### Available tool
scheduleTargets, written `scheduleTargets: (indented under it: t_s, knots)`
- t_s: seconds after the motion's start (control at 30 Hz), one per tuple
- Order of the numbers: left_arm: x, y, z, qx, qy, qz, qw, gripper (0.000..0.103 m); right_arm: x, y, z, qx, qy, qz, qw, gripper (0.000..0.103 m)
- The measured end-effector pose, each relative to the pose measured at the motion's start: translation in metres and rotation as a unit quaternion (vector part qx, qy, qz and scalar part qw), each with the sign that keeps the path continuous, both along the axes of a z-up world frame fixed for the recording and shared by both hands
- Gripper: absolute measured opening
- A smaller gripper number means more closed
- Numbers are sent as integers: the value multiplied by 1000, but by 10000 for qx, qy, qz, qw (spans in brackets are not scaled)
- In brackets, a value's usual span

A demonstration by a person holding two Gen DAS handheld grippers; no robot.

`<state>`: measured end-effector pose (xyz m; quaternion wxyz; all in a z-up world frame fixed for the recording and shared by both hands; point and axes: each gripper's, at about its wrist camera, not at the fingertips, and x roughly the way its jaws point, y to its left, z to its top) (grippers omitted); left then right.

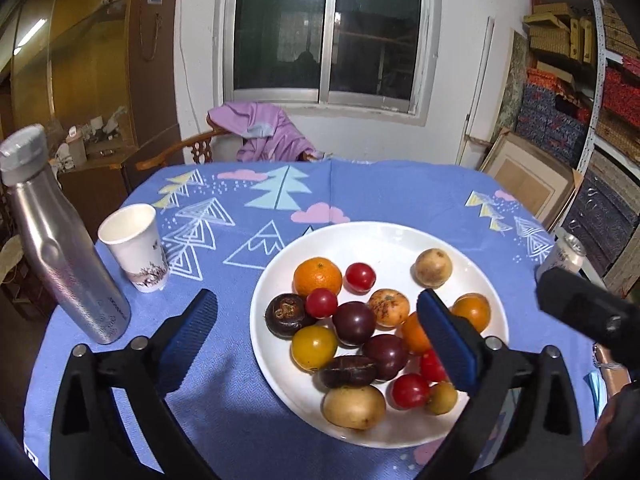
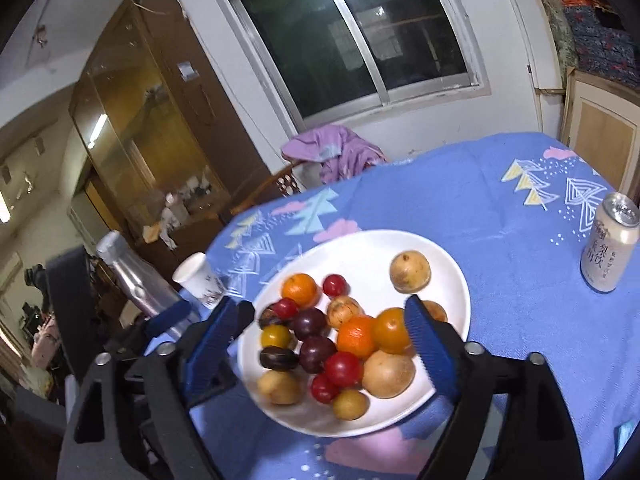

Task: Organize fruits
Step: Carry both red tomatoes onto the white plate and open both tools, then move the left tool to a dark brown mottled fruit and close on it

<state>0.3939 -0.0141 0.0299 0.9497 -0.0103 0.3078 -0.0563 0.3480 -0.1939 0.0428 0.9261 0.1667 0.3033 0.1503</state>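
A white plate (image 1: 384, 236) on the blue tablecloth holds several fruits: an orange (image 1: 318, 276), red tomatoes (image 1: 360, 277), dark plums (image 1: 354, 322), a yellow tomato (image 1: 313, 348), tan round fruits (image 1: 433, 267) and a mangosteen (image 1: 285, 315). My left gripper (image 1: 318, 320) is open and empty, hovering above the plate's near left side. In the right wrist view the same plate (image 2: 440, 252) and fruits show, with an orange (image 2: 300, 289) and a tan fruit (image 2: 410, 271). My right gripper (image 2: 326, 334) is open and empty, above the plate's near edge.
A silver bottle (image 1: 60, 256) and a paper cup (image 1: 136, 248) stand left of the plate. A drink can (image 2: 610, 244) stands at the right; it also shows in the left wrist view (image 1: 562, 254). A chair with a purple garment (image 1: 264, 132) is behind the table.
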Motion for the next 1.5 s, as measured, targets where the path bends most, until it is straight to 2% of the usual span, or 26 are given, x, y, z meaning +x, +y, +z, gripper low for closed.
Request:
scheduleTargets:
  t_s: [0.1,0.2,0.3,0.37,0.47,0.57,0.67,0.73,0.83,1.0,1.33,1.5]
  knots:
    - [-20,-4,6,109,-225,0,9997,98,-19,2,13,101,-283,105,9995,99]
    - [-43,-4,-2,232,-352,34,9991,99,-43,3,16,45,-632,13,9980,99]
    - [-67,-7,-16,583,-464,121,9971,99,-68,8,8,-398,-1079,54,9933,99]
    - [-87,-15,-22,1063,-531,59,9929,99,-87,12,-6,-893,-1224,-71,9884,100]
    - [-120,-25,-27,1412,-778,58,9869,99,-116,10,-20,-1055,-1285,-121,9860,100]
    - [-148,-25,-32,1378,-733,-84,9877,99,-145,0,-22,-912,-1215,-152,9883,100]
    - [-174,-18,-37,1100,-583,-146,9921,99,-167,-16,-30,-428,-1046,-244,9933,100]
    - [-188,-15,-45,991,-424,-131,9941,99,-176,-22,-40,-214,-813,-308,9960,100]
    - [-204,-18,-57,1074,-196,-5,9940,99,-174,-22,-54,-127,-334,-300,9989,100]
    - [-210,-14,-60,723,19,-152,9973,99,-170,-17,-60,-488,-185,-515,9973,100]
    - [-200,-28,-69,835,378,-477,9946,99,-161,-36,-71,62,225,-724,9971,100]
    - [-189,-28,-80,702,807,-574,9926,99,-161,-36,-72,173,274,-680,9972,100]
